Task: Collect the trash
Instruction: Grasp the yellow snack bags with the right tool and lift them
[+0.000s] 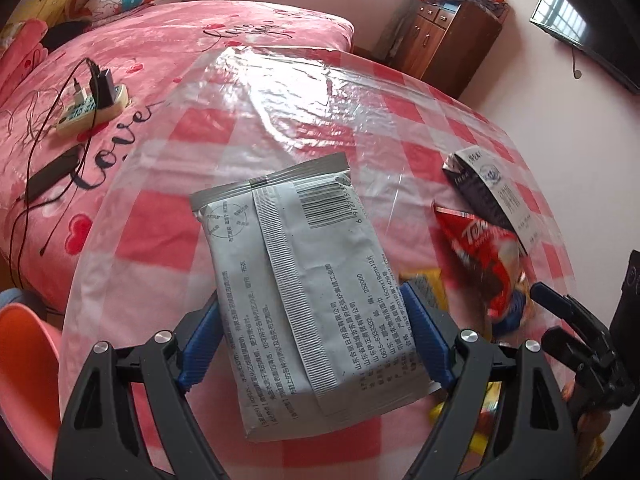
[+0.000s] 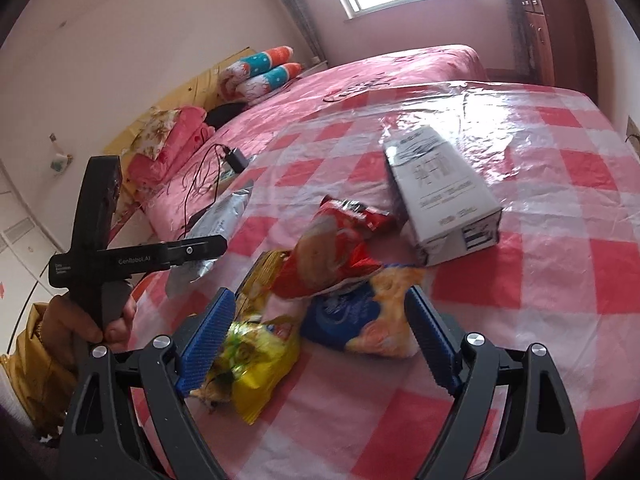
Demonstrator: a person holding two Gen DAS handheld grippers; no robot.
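A grey wet-wipe packet (image 1: 296, 292) lies on the red-checked table (image 1: 320, 120), between the blue pads of my left gripper (image 1: 314, 336), whose jaws stand wide on either side of it. A red snack bag (image 1: 484, 264) and a white and dark carton (image 1: 492, 196) lie to its right. In the right wrist view my right gripper (image 2: 318, 344) is open over a pile of wrappers: a yellow bag (image 2: 256, 360), a blue and orange bag (image 2: 360, 320) and the red snack bag (image 2: 332, 256). The carton (image 2: 440, 192) lies beyond. The grey packet (image 2: 212, 232) shows at left.
A bed with a pink cover (image 1: 140, 60) borders the table, with a power strip and chargers (image 1: 92, 104) on it. A pink chair (image 1: 28, 364) stands at left. A wooden cabinet (image 1: 444, 40) and a wall TV (image 1: 580, 20) are at the back.
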